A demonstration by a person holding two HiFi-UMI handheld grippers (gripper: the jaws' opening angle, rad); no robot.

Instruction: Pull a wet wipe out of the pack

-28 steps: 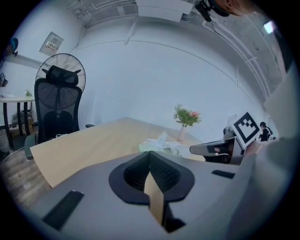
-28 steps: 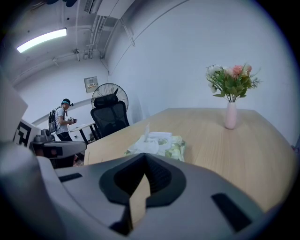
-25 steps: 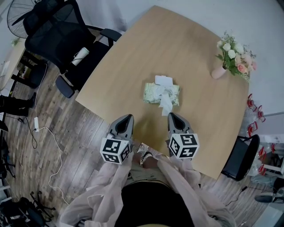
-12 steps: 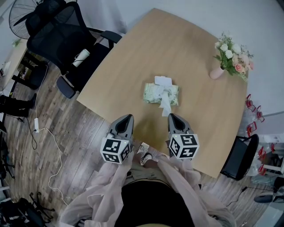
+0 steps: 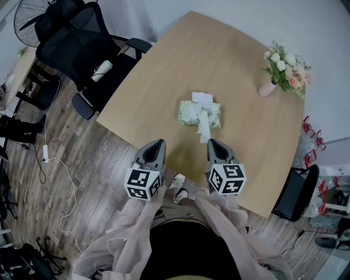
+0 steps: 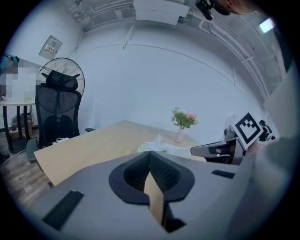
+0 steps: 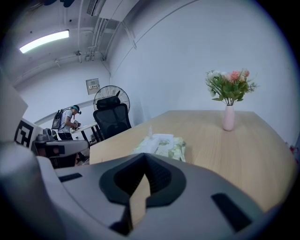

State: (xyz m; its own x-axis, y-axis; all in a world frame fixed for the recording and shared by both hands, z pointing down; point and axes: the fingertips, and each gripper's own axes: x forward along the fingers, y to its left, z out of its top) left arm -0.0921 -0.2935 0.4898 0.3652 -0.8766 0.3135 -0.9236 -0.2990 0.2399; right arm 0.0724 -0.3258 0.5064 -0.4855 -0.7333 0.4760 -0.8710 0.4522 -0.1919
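Note:
A pale green wet-wipe pack (image 5: 190, 114) lies in the middle of the wooden table (image 5: 229, 60). Its white lid (image 5: 202, 98) is flipped open, and a white wipe (image 5: 204, 127) trails out over the near edge. My left gripper (image 5: 157, 144) and right gripper (image 5: 213, 143) hover side by side at the table's near edge, short of the pack. Both are shut with nothing between the jaws. The pack (image 6: 155, 146) shows low ahead in the left gripper view, and the pack (image 7: 164, 145) lies just beyond my right gripper (image 7: 144, 156).
A pink vase of flowers (image 5: 285, 71) stands at the table's far right. Black office chairs (image 5: 74, 46) and a fan (image 5: 24, 12) stand to the left on the wood floor, with a cable (image 5: 57, 164). Another black chair (image 5: 295, 194) is at the right.

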